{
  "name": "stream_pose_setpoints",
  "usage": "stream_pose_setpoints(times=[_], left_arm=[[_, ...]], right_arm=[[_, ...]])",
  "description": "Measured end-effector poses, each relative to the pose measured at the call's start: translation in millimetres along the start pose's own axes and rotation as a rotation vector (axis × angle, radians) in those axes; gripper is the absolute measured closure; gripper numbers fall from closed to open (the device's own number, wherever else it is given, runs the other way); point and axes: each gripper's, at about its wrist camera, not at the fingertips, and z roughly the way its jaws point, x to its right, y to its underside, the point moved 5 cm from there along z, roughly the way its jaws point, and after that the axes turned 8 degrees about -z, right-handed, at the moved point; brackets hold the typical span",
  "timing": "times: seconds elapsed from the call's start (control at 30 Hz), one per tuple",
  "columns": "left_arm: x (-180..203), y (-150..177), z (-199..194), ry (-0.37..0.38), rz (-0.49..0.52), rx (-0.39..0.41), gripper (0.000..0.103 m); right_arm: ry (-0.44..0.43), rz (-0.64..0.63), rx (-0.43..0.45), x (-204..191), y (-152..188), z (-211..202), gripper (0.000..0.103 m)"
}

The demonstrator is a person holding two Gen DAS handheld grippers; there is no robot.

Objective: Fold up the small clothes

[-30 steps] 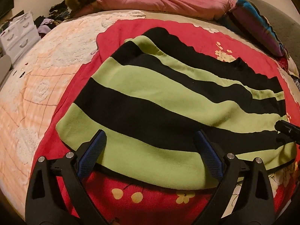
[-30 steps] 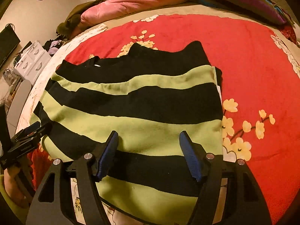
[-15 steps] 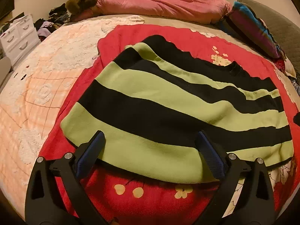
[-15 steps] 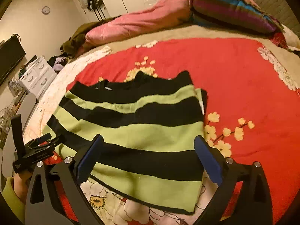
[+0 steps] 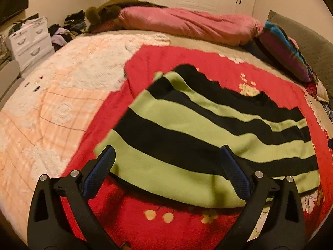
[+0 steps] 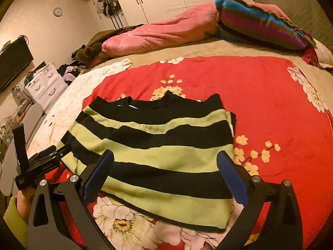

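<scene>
Striped green-and-black garment (image 6: 158,156) lies folded flat on the red floral blanket (image 6: 270,95), mid-frame. Both grippers, left (image 5: 166,166) and right (image 6: 164,166), gape wide, grasping nothing. Pink duvet (image 6: 158,35) lies beyond, upper frame. No legible writing.

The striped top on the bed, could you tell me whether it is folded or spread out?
Folded. The striped top lies as a compact rectangle on the red blanket, no sleeves showing, with layered edges at its right side.
</scene>
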Motion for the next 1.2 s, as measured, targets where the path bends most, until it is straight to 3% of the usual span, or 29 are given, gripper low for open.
stream_pose_setpoints(times=[0.37, 0.9, 1.2], left_arm=[[-31.9, -11.3, -3.3, -0.055, -0.041, 0.033, 0.010], [-110.2, -17.3, 0.5, -0.073, -0.299, 0.024, 0.010], [-119.8, -18.1, 3.3, -0.093, -0.306, 0.022, 0.010]], right_arm=[[-0.047, -0.076, 0.006, -51.9, -7.0, 8.4, 0.005], [-0.119, -0.325, -0.045, -153.9, 10.8, 50.7, 0.005], [-0.136, -0.451, -0.077, -196.1, 30.0, 85.4, 0.005]])
